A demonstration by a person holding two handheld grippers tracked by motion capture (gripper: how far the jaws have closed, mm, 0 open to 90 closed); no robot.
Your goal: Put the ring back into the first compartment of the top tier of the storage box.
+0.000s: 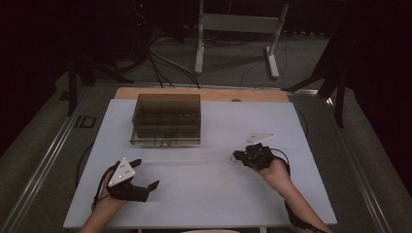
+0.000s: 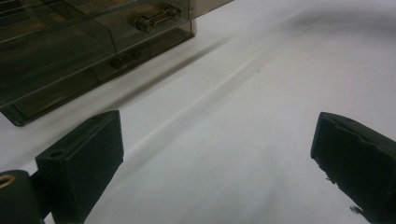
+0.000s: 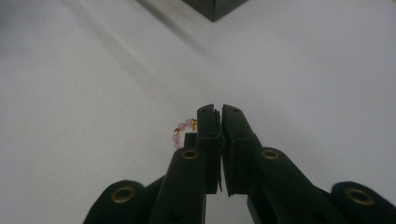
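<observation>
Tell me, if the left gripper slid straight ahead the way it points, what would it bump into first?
Probably the clear box: the left gripper has open jaws over bare white table, and the box's near corner lies ahead, slightly left. Depth is hard to judge.

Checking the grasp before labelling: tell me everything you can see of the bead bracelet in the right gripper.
The bead bracelet is a string of small, round, pale pink beads with tiny gold spacers between some of them. A short curved stretch sticks out beside the shut jaws of the right gripper, which pinch it; the rest is hidden behind them. It hangs clear of the white table.
</observation>
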